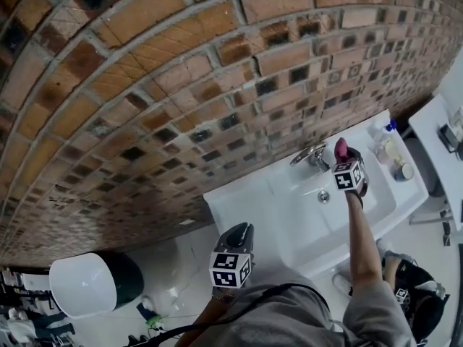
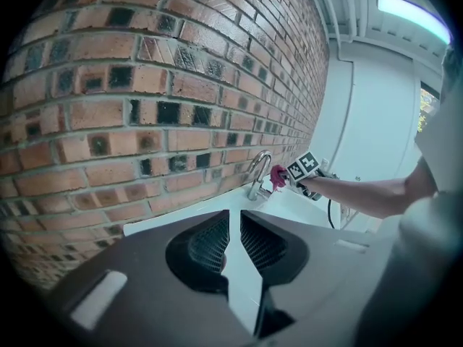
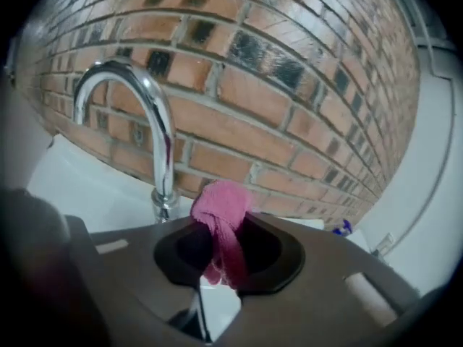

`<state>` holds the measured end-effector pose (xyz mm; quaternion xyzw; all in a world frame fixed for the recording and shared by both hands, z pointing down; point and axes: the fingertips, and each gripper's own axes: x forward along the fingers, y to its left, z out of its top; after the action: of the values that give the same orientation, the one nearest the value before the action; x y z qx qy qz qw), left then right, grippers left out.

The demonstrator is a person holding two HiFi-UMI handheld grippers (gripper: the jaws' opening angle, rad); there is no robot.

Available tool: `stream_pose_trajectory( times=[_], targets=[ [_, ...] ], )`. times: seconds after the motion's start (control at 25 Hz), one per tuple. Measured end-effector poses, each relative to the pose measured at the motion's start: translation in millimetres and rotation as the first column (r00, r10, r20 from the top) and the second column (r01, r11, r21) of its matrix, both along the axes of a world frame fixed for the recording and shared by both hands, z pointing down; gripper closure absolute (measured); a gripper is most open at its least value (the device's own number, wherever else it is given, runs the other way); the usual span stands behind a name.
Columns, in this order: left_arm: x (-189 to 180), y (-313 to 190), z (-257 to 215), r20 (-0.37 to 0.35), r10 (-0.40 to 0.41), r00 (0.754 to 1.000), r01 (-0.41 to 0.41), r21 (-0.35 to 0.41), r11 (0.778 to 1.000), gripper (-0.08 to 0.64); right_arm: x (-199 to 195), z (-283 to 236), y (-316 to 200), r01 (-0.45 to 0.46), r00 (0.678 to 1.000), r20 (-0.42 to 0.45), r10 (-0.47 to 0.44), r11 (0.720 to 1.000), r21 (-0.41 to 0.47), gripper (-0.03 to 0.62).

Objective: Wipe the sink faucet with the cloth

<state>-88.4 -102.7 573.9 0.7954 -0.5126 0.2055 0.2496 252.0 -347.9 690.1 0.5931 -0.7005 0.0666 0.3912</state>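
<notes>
A white sink (image 1: 246,194) stands against a brick wall, with a curved chrome faucet (image 3: 155,121) at its back edge. The right gripper (image 3: 217,238) has its jaws clamped on a bunched pink cloth (image 3: 223,204), held just beside the faucet's base and apparently not touching it. The left gripper (image 2: 233,226) hangs well back from the sink, its jaws a narrow gap apart and empty.

Only a small wad of cloth sticks out past the jaws, so pressing in could bring hard plastic against the chrome. Dragging it could also tug the cloth loose. Small bottles (image 1: 387,149) on the sink ledge sit near the right arm and could get knocked.
</notes>
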Motion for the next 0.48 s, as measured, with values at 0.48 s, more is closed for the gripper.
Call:
stream_pose_trajectory(
  times=[0.48],
  targets=[
    [-11,3,-2,-0.018,-0.039,0.999,0.039,0.009,0.999,0.493,-52,-5,-8,0.162,0.868,0.479,-0.133,0.987,-0.019,0.512]
  ],
)
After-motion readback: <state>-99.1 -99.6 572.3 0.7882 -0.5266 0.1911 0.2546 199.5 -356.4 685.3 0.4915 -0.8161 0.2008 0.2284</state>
